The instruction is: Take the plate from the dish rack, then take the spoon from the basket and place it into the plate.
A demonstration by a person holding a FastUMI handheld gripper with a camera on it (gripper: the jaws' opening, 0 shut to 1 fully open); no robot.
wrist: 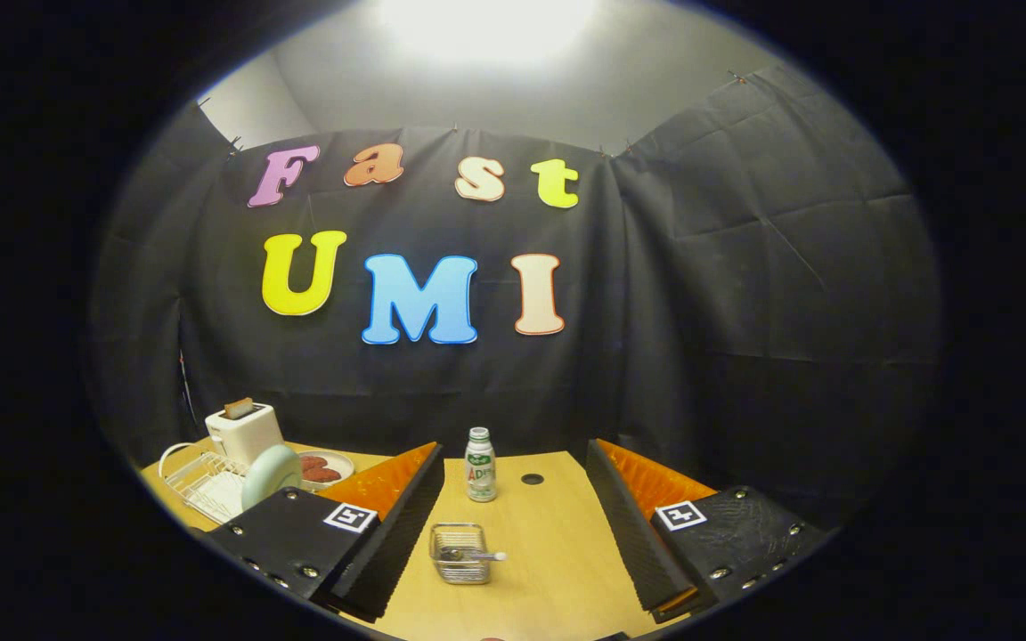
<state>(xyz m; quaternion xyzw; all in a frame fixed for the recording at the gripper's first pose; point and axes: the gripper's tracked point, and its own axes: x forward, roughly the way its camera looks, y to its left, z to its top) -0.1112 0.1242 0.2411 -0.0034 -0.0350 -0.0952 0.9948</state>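
Observation:
A pale green plate (270, 474) stands on edge in a white wire dish rack (203, 485) on the wooden table, beyond my left finger (384, 525). A small wire basket (460, 553) sits between my two fingers, close ahead, with a spoon (474, 555) lying in it, its handle pointing toward the right finger. My gripper (513, 481) is open, its fingers spread wide, and nothing is held between them.
A white toaster (244, 430) with a slice in it stands behind the rack. A plate of dark round food (326, 469) lies beside it. A small bottle (480, 464) stands ahead, past the basket, near a round hole (532, 479) in the table (549, 552).

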